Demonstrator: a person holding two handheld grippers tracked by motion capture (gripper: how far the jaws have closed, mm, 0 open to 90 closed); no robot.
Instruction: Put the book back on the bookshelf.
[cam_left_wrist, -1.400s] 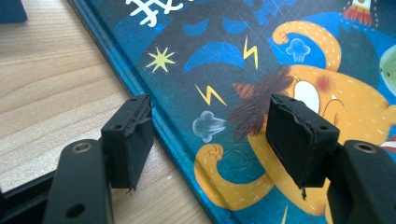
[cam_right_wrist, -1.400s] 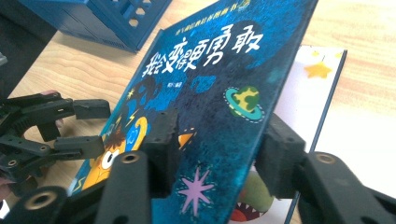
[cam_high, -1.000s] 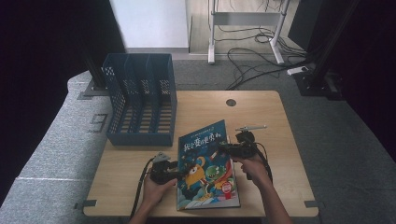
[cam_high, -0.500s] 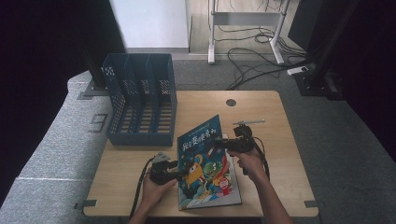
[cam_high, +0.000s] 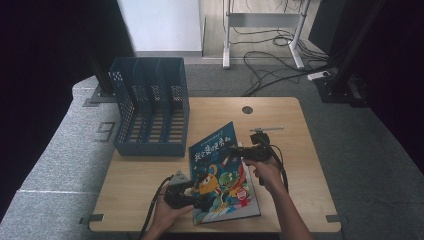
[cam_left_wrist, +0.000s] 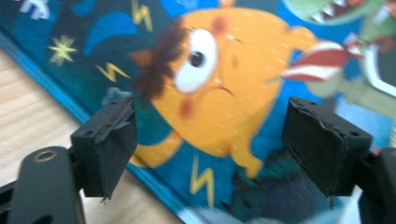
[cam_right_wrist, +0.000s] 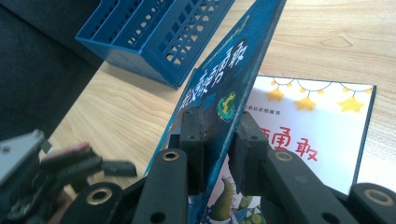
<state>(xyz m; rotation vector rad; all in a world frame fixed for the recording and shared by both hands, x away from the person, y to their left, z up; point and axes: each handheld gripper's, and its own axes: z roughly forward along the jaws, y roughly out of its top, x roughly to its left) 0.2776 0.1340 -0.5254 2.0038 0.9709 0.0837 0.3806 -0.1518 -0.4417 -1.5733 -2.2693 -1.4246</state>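
The right gripper (cam_right_wrist: 218, 135) has its two black jaws closed on the front cover (cam_right_wrist: 229, 79) of a picture book (cam_high: 222, 175), the pads pressing the cover from both sides near its free edge; these jaws have just been closing onto it. The cover stands lifted at a slant, and under it, toward 3 o'clock in the right gripper view, lies a white page (cam_right_wrist: 313, 140) with yellow stars and red characters.

The left gripper (cam_left_wrist: 210, 154) has its jaws spread wide with nothing between the pads, having just opened further. It hovers over the cover's orange cartoon figure (cam_left_wrist: 224, 79), though the blur leaves it unclear whether the pads graze the cover.

In the high view the book lies near the front edge of the wooden table (cam_high: 300, 125), around 6 o'clock from the table's centre. The left gripper sits at the book's 8 o'clock corner and the right at its 1 o'clock edge. A blue slotted file rack (cam_high: 150, 107) stands at 10 o'clock from the book, apart from it.
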